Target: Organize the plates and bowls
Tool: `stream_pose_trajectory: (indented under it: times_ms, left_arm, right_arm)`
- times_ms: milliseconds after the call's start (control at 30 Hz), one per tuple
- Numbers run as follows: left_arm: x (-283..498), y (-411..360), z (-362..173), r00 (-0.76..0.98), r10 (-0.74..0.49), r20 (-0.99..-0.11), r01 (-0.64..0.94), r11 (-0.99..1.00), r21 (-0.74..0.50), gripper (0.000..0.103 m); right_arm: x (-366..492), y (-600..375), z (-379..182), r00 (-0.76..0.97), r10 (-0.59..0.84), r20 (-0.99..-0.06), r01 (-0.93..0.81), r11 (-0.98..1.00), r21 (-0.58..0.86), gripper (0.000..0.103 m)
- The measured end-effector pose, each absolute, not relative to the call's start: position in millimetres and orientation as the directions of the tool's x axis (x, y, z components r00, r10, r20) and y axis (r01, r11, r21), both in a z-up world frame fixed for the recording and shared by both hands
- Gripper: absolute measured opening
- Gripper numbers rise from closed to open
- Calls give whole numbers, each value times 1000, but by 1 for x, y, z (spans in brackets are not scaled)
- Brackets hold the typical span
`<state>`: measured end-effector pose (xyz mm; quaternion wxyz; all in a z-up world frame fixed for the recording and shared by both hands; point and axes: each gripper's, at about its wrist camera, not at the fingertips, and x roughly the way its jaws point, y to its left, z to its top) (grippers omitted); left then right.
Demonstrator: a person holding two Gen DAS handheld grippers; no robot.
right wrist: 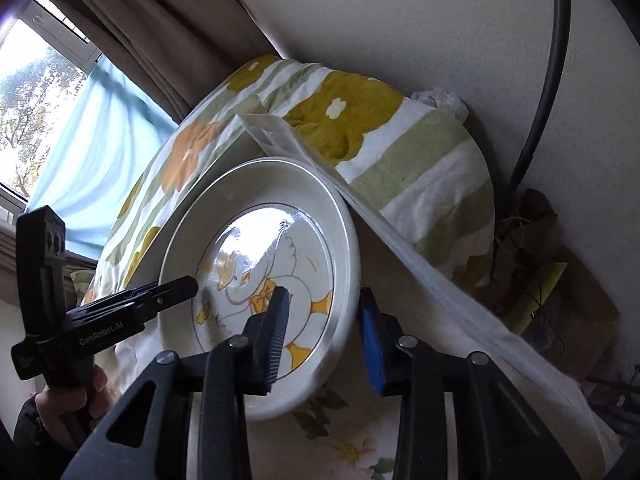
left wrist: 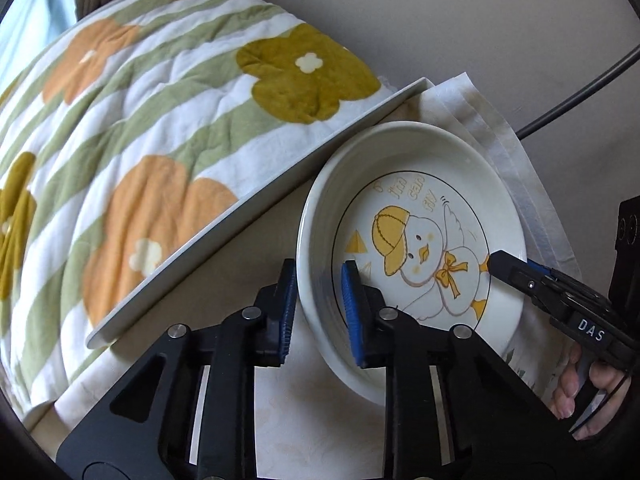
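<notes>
Duck plate (left wrist: 420, 232): rim straddled on opposite sides by left gripper (left wrist: 320, 304) and right gripper (right wrist: 324, 332), both part-open, neither clamped; placed so for a balanced two-handed lift. Flowered blanket (left wrist: 160, 120) beyond.

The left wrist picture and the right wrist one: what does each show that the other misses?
Only the left wrist view shows the duck's yellow cap and lettering clearly. Only the right wrist view shows the window and brown curtains. Both show the duck plate straddled at its rim by the left gripper and right gripper, plus the flowered blanket.
</notes>
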<state>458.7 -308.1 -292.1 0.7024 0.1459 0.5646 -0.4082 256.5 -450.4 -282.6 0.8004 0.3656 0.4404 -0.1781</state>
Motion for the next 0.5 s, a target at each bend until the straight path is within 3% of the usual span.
stream_pose_trajectory:
  times_ms: [133,500]
  left_arm:
    - [459,-310,-292,48,-408,-912,744,623,-240,17]
    - [447,-308,-280,122,-400,-908,763,623,-172,17]
  right_arm:
    - [256,-452,-286,538,18,-843,623,665,412,14]
    - [255,-451,-281,566,22,-824,571,710,412,14]
